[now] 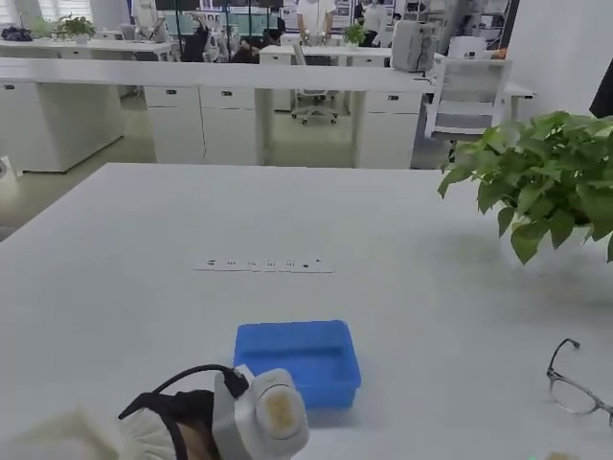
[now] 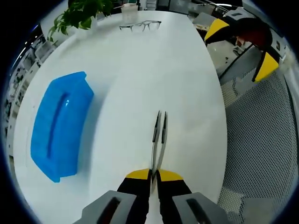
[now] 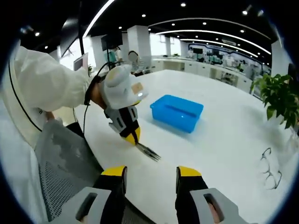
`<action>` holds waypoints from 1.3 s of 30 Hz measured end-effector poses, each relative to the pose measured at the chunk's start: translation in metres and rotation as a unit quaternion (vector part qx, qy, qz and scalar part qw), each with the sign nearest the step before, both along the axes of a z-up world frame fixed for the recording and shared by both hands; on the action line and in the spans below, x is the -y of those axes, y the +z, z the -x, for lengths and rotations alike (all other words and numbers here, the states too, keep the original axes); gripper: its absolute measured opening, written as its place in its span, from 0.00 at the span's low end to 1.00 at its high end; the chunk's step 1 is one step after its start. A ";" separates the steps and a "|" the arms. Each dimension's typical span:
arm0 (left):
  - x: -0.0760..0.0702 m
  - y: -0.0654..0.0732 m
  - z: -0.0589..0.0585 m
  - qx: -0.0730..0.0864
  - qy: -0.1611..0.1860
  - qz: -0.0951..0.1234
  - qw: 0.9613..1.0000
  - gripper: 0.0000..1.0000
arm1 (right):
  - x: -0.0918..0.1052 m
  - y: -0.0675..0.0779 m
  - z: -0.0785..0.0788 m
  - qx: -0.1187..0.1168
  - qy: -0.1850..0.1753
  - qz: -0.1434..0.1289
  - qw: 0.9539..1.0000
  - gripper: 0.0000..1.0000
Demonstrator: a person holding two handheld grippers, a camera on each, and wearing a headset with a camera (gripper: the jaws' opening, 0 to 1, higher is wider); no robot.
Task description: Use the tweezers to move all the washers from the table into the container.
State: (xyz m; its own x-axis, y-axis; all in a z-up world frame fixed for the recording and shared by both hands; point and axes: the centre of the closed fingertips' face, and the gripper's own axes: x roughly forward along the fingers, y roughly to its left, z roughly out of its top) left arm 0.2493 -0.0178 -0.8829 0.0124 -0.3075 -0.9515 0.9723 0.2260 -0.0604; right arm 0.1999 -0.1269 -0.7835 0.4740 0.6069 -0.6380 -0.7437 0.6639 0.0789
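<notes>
Nearest, the left gripper (image 2: pixel 155 175), its yellow-tipped black jaws clenched, grasps a pair of slim, bare-metal tweezers (image 2: pixel 159 133) by the back end. The two thin arms run forward almost parallel over the near edge of the smooth, matte white table (image 1: pixel 144 287), and nothing shows between the tips. Beside it, over a grey mesh chair (image 2: pixel 261 154), the right gripper (image 3: pixel 152 171) is released, its jaws wide apart and empty. Just beyond the left gripper sits the glossy blue rectangular plastic container (image 1: pixel 316 383) with rounded corners; whether anything lies inside it I cannot tell. To the right lie thin-framed spectacles (image 1: pixel 573 383), well apart from the box. Farther off, a row of small dark specks on a pale strip (image 1: pixel 265 264) may be the washers or a socket panel; they are too small to tell. A leafy green plant (image 1: pixel 546 177) stands at the far right. By my judgement the tool is in hand, but the picking and dropping are mostly, perhaps wholly, ahead.
</notes>
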 end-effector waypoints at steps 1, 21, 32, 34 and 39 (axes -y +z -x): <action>0.000 0.000 0.000 0.001 0.001 -0.002 1.000 0.02 | 0.000 0.000 0.001 -0.001 0.001 0.002 1.000 0.39; -0.047 0.040 -0.005 0.054 0.251 0.119 0.959 0.56 | 0.014 0.012 -0.012 0.049 -0.054 -0.010 0.997 0.63; -0.068 0.098 0.016 0.126 0.383 0.231 0.886 0.93 | 0.021 0.016 -0.017 0.057 -0.074 -0.027 0.995 0.67; -0.071 0.101 0.024 0.137 0.392 0.236 0.878 0.95 | 0.022 0.018 -0.018 0.057 -0.079 -0.036 0.995 0.67; -0.074 0.112 0.032 0.179 0.424 0.264 0.848 0.99 | 0.023 0.021 -0.020 0.056 -0.091 -0.052 0.993 0.72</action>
